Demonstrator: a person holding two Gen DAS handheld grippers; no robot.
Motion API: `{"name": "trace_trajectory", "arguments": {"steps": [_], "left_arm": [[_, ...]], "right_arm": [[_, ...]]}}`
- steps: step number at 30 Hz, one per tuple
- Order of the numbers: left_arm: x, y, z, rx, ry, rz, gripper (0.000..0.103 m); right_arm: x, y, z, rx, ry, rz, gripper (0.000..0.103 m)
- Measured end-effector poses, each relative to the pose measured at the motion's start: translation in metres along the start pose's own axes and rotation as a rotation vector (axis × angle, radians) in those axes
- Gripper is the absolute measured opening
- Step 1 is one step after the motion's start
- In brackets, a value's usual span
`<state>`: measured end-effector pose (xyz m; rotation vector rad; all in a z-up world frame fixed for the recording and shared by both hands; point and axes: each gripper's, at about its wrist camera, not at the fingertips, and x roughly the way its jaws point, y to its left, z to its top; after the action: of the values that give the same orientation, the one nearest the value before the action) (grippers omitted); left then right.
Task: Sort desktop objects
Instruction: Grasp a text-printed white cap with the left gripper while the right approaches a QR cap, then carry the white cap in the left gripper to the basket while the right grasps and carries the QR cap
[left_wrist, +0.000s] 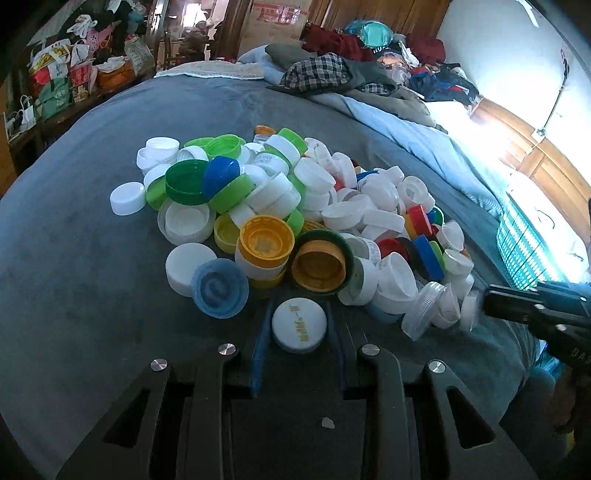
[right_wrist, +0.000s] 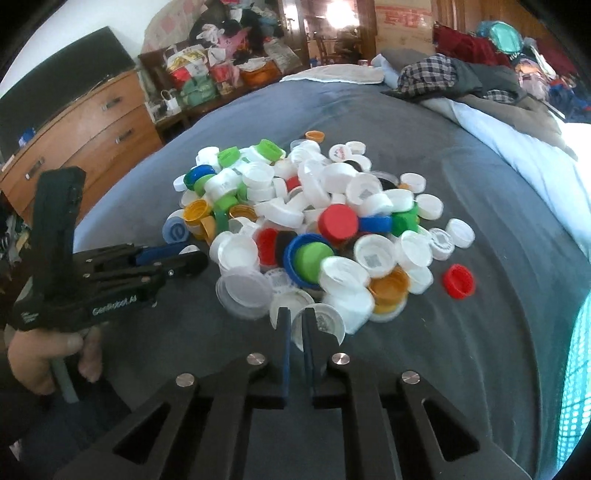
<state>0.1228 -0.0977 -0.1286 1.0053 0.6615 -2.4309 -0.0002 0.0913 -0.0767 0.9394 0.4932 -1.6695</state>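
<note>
Caps (left_wrist: 280, 206) of many colours lie heaped on a grey blanket (left_wrist: 74, 258), the mixed stock that sorting has to draw from. Seen from the left wrist, the left gripper (left_wrist: 299, 328) is closed on a white cap (left_wrist: 300, 325) with gold lettering, its blue pads pressing on either side. That cap sits at the near edge of the heap, top face up, just in front of a pale blue cap (left_wrist: 221, 293) and an orange one (left_wrist: 320, 266); taking it by the rim across its width is probably what keeps a flat disc from twisting out. At the right edge the right gripper (left_wrist: 480, 308) reaches into the pile's corner, its tip against a blurred white cap; this view does not show how its jaws stand.

From the right wrist, the right gripper (right_wrist: 294, 314) has its fingers drawn almost together, and a thin white cap rim (right_wrist: 295, 328) appears pinched between them at the heap's near edge. A clear lid (right_wrist: 245, 291) lies just to its left. The grip looks narrow because it takes one wall of the cap, not its whole width. A red cap (right_wrist: 459, 280) lies apart on the right. At left, a hand (right_wrist: 48, 362) holds the left gripper (right_wrist: 192, 254) low at the pile's edge.
</note>
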Motion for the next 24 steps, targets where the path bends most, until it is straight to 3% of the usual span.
{"name": "trace_trajectory", "arguments": {"steps": [4,9,10,12,14,17,19,21,24], "left_arm": [[0.000,0.001,0.000,-0.008,-0.002,-0.003,0.025],[0.001,0.000,0.002,-0.012,0.000,-0.003,0.025],[0.001,0.001,0.002,-0.012,0.001,-0.005,0.025],[0.001,0.001,0.002,-0.011,0.001,-0.003,0.025],[0.002,0.001,0.002,-0.008,0.002,-0.003,0.025],[0.003,0.001,0.003,-0.011,0.003,-0.005,0.025],[0.003,0.001,0.003,-0.010,0.003,-0.005,0.025],[0.003,0.002,0.003,-0.011,0.004,-0.006,0.025],[0.002,0.002,0.004,-0.012,0.002,-0.002,0.025]], "right_arm": [[-0.002,-0.022,-0.013,0.049,0.035,-0.047,0.007],[-0.003,-0.029,-0.014,0.083,0.017,-0.003,0.010],[-0.004,-0.027,-0.013,0.079,0.004,0.012,0.015],[-0.007,-0.018,-0.011,0.049,-0.023,0.041,0.060],[-0.005,-0.010,-0.009,0.015,-0.026,0.040,0.069],[0.006,-0.008,-0.007,0.009,0.001,0.012,0.069],[0.014,-0.011,-0.005,0.022,0.024,-0.001,0.060],[0.022,-0.016,-0.006,0.035,0.057,-0.010,0.035],[0.019,-0.018,-0.009,0.043,0.053,-0.017,0.033]]}}
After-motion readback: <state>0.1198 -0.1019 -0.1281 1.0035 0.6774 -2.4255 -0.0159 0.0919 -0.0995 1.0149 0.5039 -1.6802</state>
